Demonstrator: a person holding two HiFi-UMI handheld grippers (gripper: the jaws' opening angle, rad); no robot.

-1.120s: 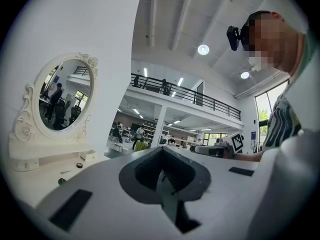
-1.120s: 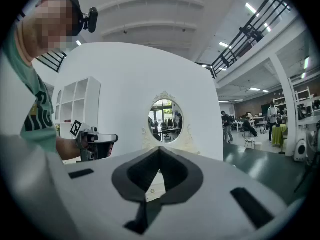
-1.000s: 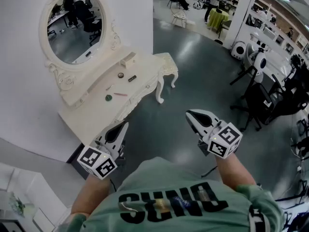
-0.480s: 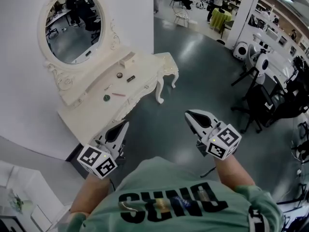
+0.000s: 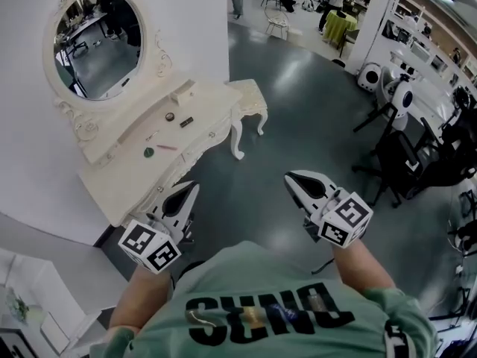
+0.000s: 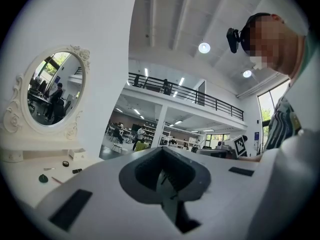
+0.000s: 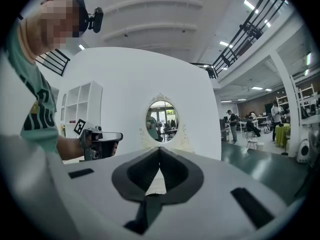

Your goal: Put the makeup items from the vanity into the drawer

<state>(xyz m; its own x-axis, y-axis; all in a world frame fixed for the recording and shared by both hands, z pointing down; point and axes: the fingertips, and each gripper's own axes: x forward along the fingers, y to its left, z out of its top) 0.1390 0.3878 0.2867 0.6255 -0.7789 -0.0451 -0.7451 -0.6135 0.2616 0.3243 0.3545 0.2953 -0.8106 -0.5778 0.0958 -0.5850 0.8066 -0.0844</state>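
left gripper (image 5: 191, 189): jaws together, tips meeting, nothing between them. right gripper (image 5: 290, 177): jaws likewise pressed together, empty. both are held out in front of the person over the dark floor (image 5: 298, 118), well apart from the vanity (image 5: 123, 181).

makeup items all lie on the white vanity top, below the oval mirror (image 5: 95, 42):
- green round piece (image 5: 149, 152), nearest the front edge
- pink pencil (image 5: 166, 148), just beside it
- black round pot (image 5: 170, 116), further back
- black tube (image 5: 186, 121), near the pot

white stool (image 5: 249, 98) stands at the vanity's far end. the drawer is too small to make out from here.
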